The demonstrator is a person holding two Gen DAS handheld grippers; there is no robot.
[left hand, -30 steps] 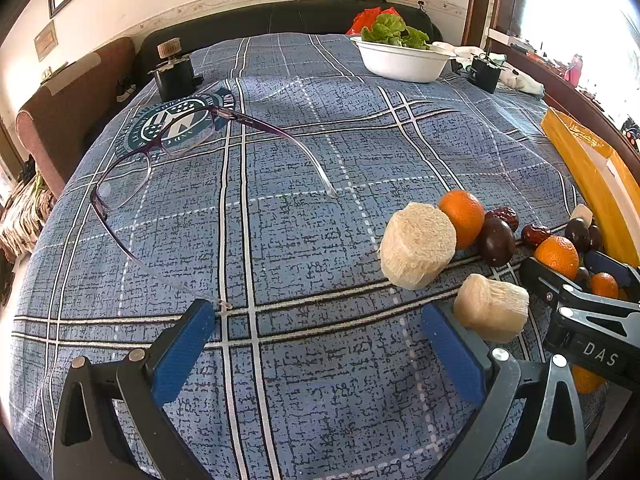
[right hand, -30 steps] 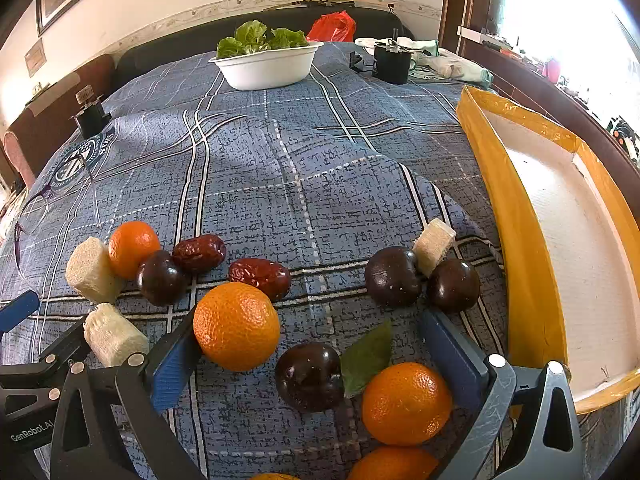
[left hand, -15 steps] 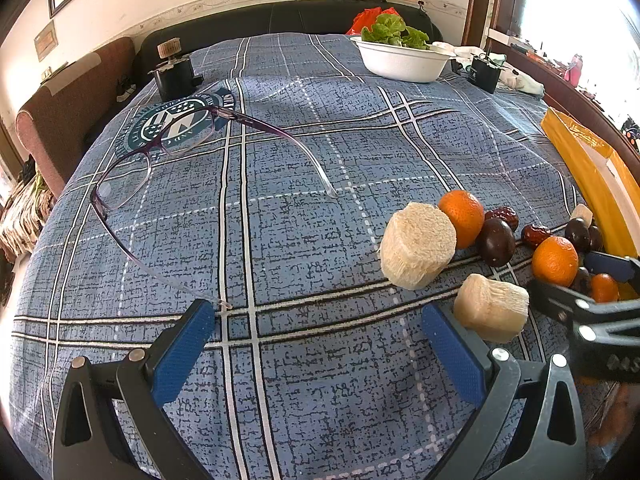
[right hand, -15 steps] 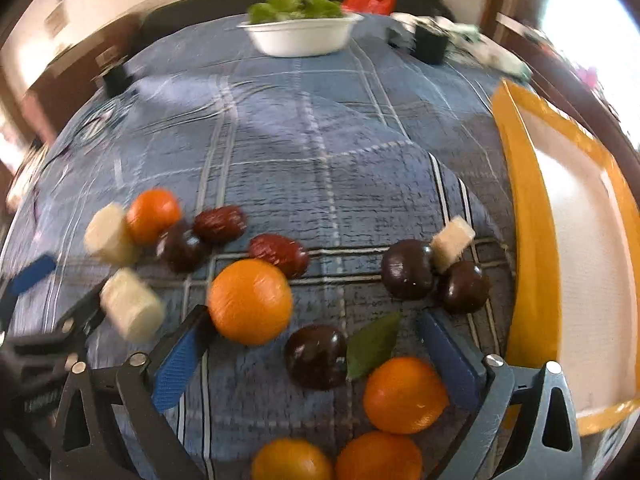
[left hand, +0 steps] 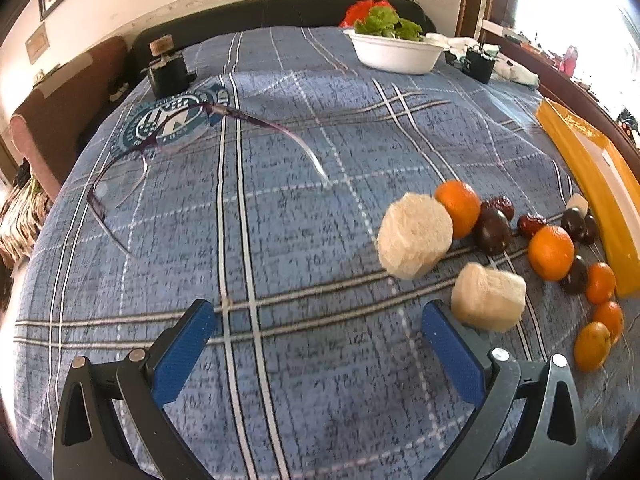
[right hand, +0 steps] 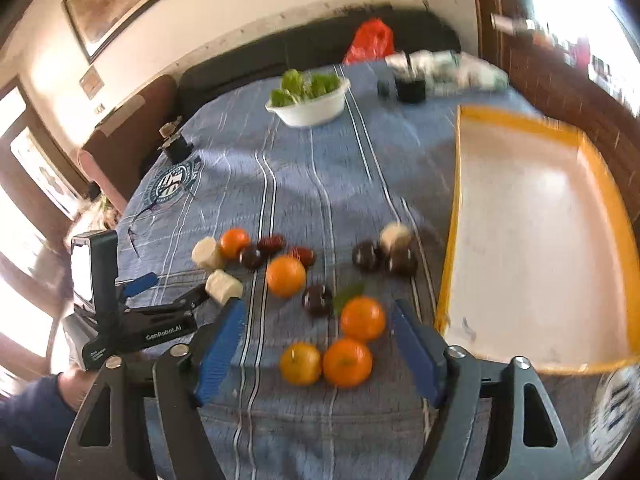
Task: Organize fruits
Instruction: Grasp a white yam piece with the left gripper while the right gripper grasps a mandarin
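Fruits lie loose on the blue plaid cloth [left hand: 280, 240]: several oranges [right hand: 362, 317], dark plums [right hand: 317, 299], red dates [right hand: 272, 243] and pale cut pieces [left hand: 414, 229]. A yellow-rimmed tray [right hand: 448, 272] stands to the right of them, with nothing in it. My left gripper [left hand: 316, 340] is open and empty, low over the cloth, with a pale piece [left hand: 488, 297] just beyond its right finger. My right gripper [right hand: 318, 338] is open and empty, raised above the near oranges. The left gripper also shows in the right wrist view [right hand: 160, 292].
A pair of purple glasses [left hand: 168, 152] lies on the cloth at the left. A white bowl of greens [right hand: 308, 98] stands at the back. Small black devices [left hand: 166, 70] sit at the far left and far right [right hand: 410, 88]. A red bag [right hand: 370, 40] lies behind.
My right gripper has pulled back and up, so the fruits look smaller and the whole tray shows. It has left the left wrist view. The left gripper has not moved.
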